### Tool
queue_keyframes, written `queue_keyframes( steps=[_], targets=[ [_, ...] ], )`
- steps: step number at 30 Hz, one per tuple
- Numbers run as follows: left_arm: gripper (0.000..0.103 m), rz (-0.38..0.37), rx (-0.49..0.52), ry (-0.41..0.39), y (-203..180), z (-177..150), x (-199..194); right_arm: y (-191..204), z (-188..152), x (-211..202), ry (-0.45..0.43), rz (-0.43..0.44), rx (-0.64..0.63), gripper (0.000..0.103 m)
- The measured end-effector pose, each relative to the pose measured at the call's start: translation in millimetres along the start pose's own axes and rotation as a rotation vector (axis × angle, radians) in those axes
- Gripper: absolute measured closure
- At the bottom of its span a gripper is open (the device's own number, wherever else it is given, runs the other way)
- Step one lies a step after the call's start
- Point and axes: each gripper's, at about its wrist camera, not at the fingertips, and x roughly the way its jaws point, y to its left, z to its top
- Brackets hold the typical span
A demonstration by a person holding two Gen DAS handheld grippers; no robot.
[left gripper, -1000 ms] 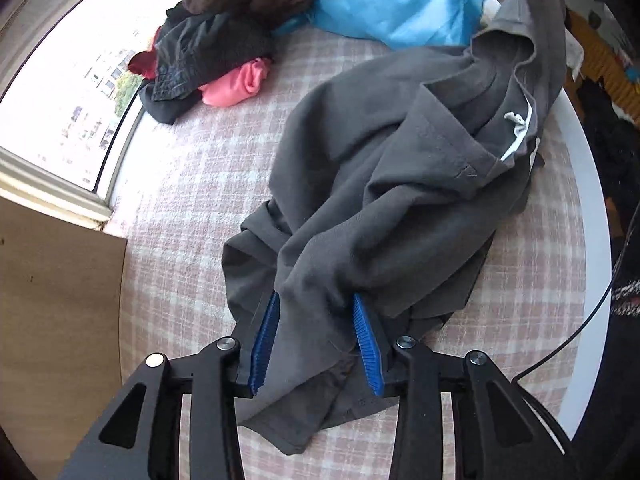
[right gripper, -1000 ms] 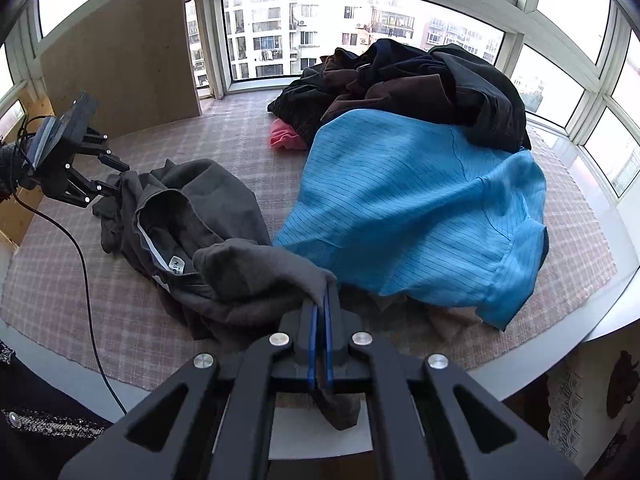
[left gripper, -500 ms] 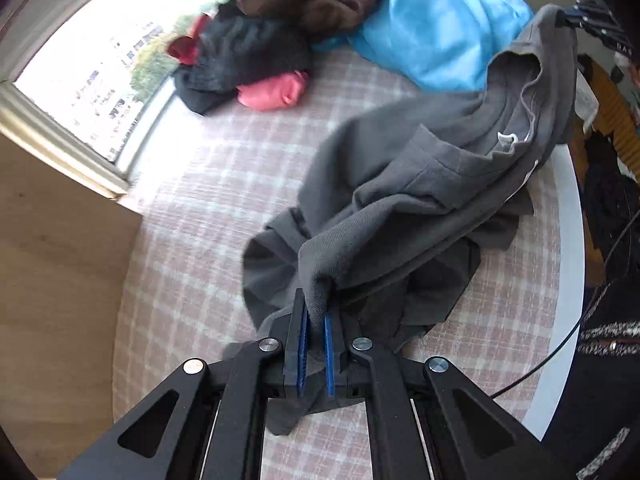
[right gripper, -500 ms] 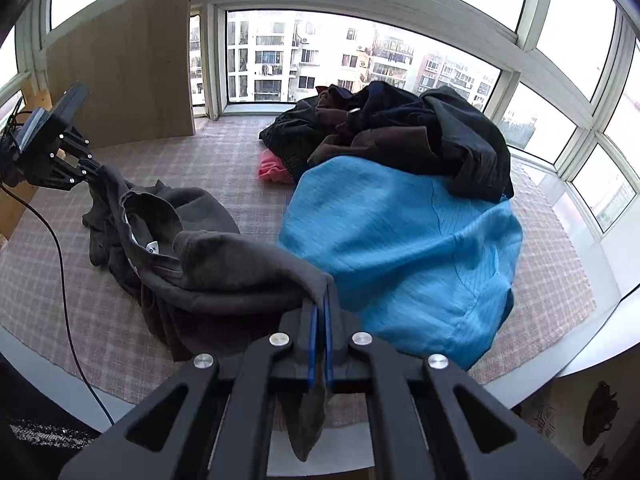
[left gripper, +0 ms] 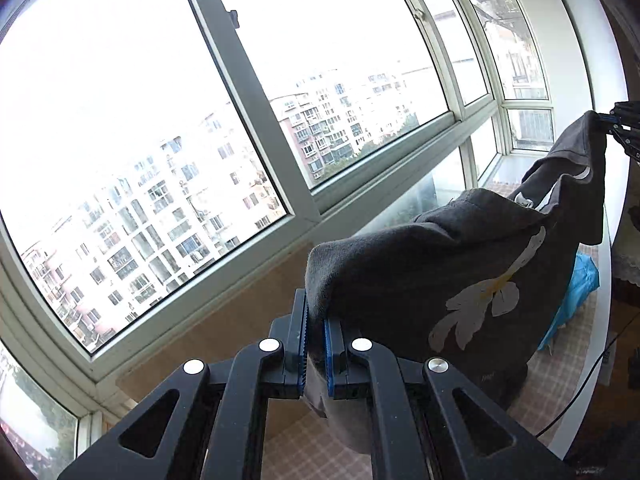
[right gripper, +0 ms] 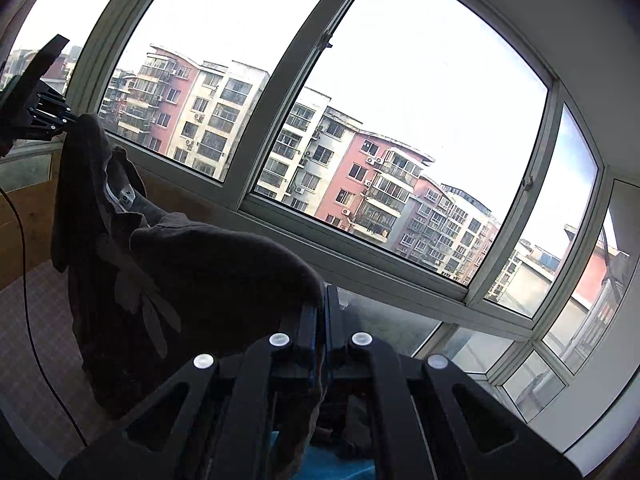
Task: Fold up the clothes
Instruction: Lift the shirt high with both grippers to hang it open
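Grey shirt (left gripper: 460,280) slung lengthwise between left gripper (left gripper: 315,344) and right gripper (right gripper: 320,332), both jaws clenched on its edge, raised above the surface (left gripper: 560,384).

Large white-framed windows (left gripper: 276,128) look out on pale apartment blocks (left gripper: 168,216) under a bright sky; from the right wrist view, red-and-cream residential buildings (right gripper: 360,176). A checked pink cloth (left gripper: 568,376) covers the surface below, with a wooden panel (left gripper: 224,320) under the sill.

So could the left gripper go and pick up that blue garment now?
Probably not: the left gripper is shut on the grey shirt, which hangs between it and the blue garment.
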Motion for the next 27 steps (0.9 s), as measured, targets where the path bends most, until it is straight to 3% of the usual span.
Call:
queue_keyframes(
  steps=[8, 15, 21, 24, 27],
  targets=[
    [0.097, 0.18, -0.019, -0.138, 43.6, 12.1, -135.4, 7.3, 59.8, -78.7, -0.216, -0.004, -0.039, 0.1],
    [0.097, 0.264, 0.008, -0.146, 48.9, 1.5, -186.8, 18.9, 76.4, -103.1, -0.294, 0.021, -0.047, 0.1],
    [0.097, 0.276, 0.012, -0.101, 48.2, -8.7, -174.5, 28.4, 70.9, -60.1, -0.267, 0.066, -0.03, 0.1],
    [0.097, 0.266, 0.005, -0.038, 49.0, -21.3, -144.3, 42.5, 65.2, -10.0, -0.203, 0.09, -0.034, 0.1],
    [0.097, 0.251, 0.009, 0.056, 57.1, -39.0, -80.7, 62.5, 53.4, 56.0, -0.125, 0.09, -0.054, 0.1]
  ],
)
